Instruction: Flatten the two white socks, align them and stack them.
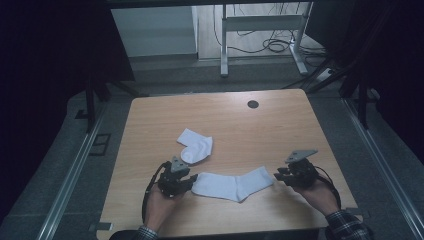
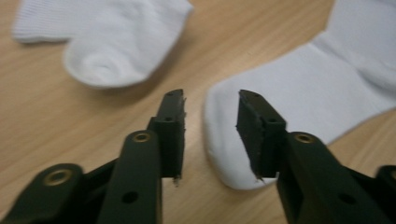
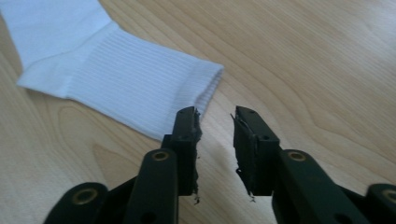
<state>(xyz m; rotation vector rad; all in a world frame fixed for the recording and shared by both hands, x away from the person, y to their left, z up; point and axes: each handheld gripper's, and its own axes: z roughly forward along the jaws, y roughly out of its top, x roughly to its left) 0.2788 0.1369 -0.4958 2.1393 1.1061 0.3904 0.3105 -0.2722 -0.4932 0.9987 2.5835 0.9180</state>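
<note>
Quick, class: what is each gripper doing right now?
Left gripper: open, holding nothing, at the flat sock's toe.
Right gripper: open, holding nothing, beside its cuff.

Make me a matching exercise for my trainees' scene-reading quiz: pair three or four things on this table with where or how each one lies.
Things:
1. flat sock
2. folded sock
3. left claw
4. right claw

Places:
A. at the flat sock's cuff end, jaws apart
B. farther up the table, doubled over
C. at the flat sock's toe end, jaws apart
D. stretched out between both claws

Pairs: 1-D, 2-B, 3-C, 4-A
</note>
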